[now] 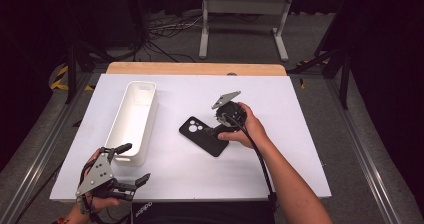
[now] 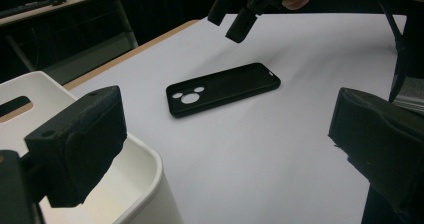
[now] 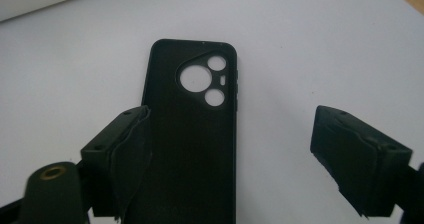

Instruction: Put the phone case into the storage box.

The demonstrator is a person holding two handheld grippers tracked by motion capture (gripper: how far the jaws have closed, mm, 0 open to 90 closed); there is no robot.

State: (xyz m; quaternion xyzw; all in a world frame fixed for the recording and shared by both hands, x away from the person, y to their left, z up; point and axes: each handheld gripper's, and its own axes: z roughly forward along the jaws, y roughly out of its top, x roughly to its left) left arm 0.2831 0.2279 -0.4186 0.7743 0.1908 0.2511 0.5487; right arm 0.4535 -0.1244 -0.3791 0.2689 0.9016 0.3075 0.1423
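My right gripper jaws apart over phone case, straddling it to grip | left gripper jaws apart, parked at 7 o'clock beside bin | case flat for pickup

phone case flat mid-table, bin to its left — right gripper over case, left gripper at bin's near end

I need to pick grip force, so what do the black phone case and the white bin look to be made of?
Phone case: seemingly soft matte rubber or silicone, with no glare and moulded camera cutouts. Bin: likely smooth, rigid moulded plastic, with rounded corners, a thick rolled rim and a faint sheen.
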